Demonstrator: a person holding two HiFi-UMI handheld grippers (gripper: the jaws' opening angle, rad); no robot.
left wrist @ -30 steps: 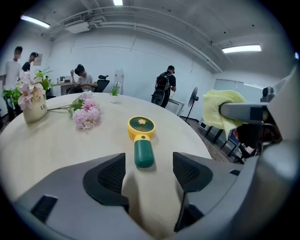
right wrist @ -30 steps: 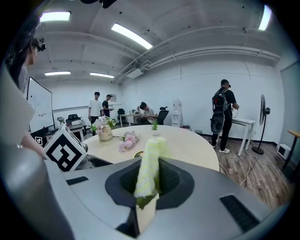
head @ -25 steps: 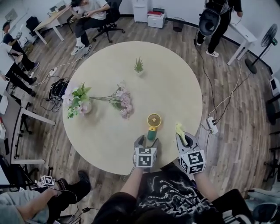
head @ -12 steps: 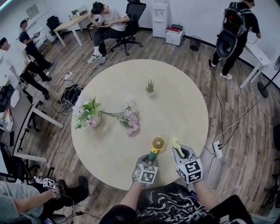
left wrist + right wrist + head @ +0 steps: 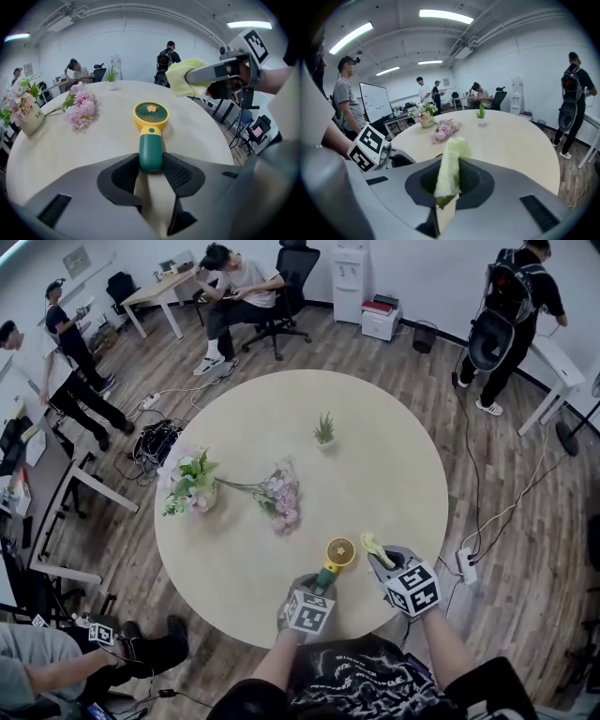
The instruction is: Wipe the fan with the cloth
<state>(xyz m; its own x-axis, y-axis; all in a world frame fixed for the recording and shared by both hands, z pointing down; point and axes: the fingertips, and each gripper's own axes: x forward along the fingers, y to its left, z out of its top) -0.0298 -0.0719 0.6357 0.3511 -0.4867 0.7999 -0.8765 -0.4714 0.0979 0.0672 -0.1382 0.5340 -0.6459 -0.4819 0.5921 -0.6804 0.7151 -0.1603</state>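
A small hand fan [image 5: 338, 552] with a yellow round head and a green handle [image 5: 150, 152] is at the near edge of the round table [image 5: 375, 474]. My left gripper [image 5: 323, 583] is shut on the handle, both pads pressing its sides, and the head [image 5: 151, 116] points away over the tabletop. A pale yellow-green cloth [image 5: 368, 542] sticks out of my right gripper [image 5: 381, 558], which is shut on it. In the left gripper view the cloth [image 5: 180, 77] hangs just right of and above the fan head, not touching it. From the right gripper's own view, the cloth [image 5: 451, 164] rises between the jaws.
On the table stand a vase of flowers [image 5: 187, 488], a loose bunch of pink flowers [image 5: 281, 498] and a small potted plant [image 5: 324, 432]. People sit and stand around the room. Cables and a power strip [image 5: 466, 563] lie on the floor to the right.
My left gripper's jaws have closed on the fan's green handle. My right gripper with the cloth has swung in leftward, nearer the fan head.
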